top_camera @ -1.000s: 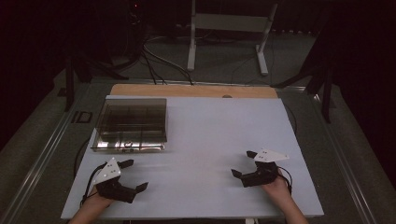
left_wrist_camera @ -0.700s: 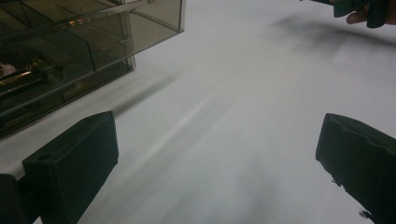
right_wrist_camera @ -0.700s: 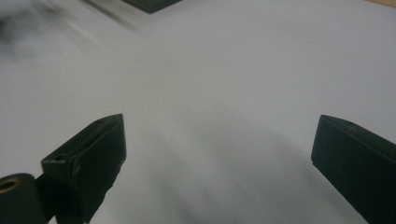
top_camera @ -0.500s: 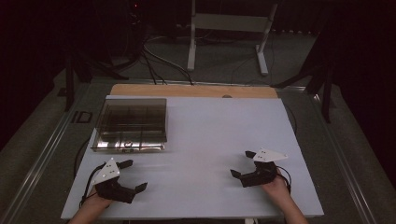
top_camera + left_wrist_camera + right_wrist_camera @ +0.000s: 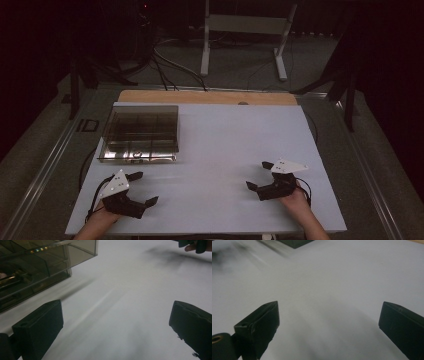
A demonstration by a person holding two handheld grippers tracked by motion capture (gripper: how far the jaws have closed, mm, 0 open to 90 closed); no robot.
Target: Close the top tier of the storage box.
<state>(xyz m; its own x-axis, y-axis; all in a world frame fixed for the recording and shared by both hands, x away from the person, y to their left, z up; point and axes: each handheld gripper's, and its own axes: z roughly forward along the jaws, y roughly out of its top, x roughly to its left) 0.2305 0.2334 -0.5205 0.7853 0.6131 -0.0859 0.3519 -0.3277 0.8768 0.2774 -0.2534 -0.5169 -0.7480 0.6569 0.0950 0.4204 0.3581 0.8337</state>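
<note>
A smoky clear compartment box (image 5: 140,132) sits at the far left of the white counter (image 5: 225,145), long axis running left to right, its low front wall facing the person. No writing legible. The left gripper (image 5: 142,189) and right gripper (image 5: 259,175) rest near the front edge, fingers spread wide, empty.

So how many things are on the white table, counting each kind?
Hand-held grippers: 2, the left hand-held gripper and the right hand-held gripper
Clear smoky compartment box: 1
Total: 3
</note>
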